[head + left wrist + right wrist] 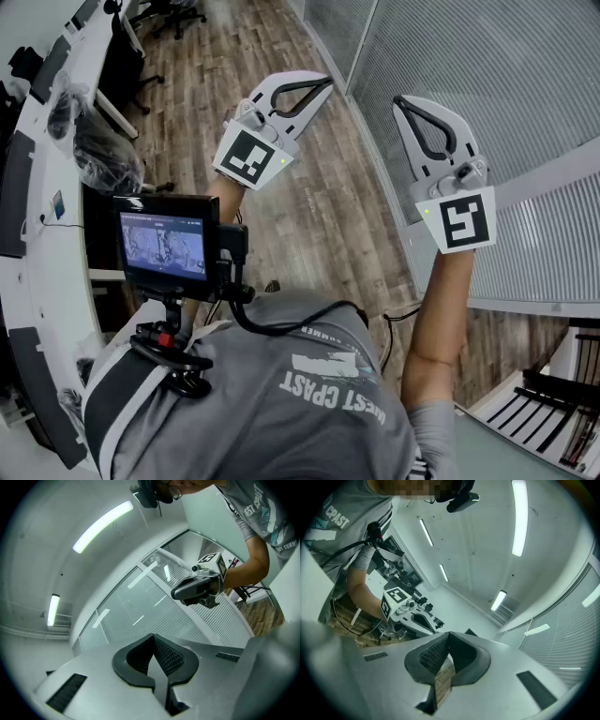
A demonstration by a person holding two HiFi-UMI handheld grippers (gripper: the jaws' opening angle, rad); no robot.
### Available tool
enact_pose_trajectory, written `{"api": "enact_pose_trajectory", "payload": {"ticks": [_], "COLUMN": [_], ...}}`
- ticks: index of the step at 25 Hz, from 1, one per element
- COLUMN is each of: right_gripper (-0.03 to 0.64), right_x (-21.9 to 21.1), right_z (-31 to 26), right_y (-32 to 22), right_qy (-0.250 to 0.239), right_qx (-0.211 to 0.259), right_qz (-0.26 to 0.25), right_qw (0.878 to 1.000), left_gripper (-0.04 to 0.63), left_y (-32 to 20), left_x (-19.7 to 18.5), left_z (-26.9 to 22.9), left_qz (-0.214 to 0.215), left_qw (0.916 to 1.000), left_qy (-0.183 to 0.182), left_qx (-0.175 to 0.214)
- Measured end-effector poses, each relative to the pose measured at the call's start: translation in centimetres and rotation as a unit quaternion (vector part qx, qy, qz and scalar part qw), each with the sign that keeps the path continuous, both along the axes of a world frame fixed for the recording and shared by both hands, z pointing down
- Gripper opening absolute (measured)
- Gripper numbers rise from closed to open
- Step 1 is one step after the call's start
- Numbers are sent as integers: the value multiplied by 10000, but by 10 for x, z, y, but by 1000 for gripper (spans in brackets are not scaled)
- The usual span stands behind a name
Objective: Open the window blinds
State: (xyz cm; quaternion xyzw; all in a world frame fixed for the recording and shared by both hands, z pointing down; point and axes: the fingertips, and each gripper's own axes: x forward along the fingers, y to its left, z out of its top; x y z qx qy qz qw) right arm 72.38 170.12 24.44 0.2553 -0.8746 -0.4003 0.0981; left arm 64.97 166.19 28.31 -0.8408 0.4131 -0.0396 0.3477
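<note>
Evidently nothing is getting done yet: the window blinds [497, 66] are hanging shut ahead on the right, while the left gripper [322, 82] and right gripper [400, 100] are hovering short of them, fingers together and empty.

Right gripper [449, 637] at 6 o'clock, jaws closed tip to tip with nothing between, left gripper [424, 623] at 9 o'clock, window blinds [565, 644] at 4 o'clock, ceiling light [519, 517] at 1 o'clock
</note>
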Motion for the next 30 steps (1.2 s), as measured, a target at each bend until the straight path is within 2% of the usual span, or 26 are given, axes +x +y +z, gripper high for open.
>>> {"api": "enact_pose_trajectory", "payload": {"ticks": [9,19,25,30], "right_gripper": [5,5,5,5], "right_x": [-37,-84,-102,-116], "right_z": [8,15,21,24], "right_y": [-11,-20,-26,-55], "right_qy": [36,-197,-113,-214], "right_qx": [-61,-100,-118,-80], "right_qz": [23,-17,7,-227], "right_qw": [10000,9998,9999,9995], "left_gripper": [4,5,5,5], "left_y": [-8,-20,-29,-54], "left_x": [-38,-86,-108,-126], "left_z": [7,19,25,32], "left_qz": [4,35,-75,-337], "left_qw": [10000,9999,9999,9994], "left_qy": [11,61,65,-60], "left_qx": [-27,-106,-141,-67]}}
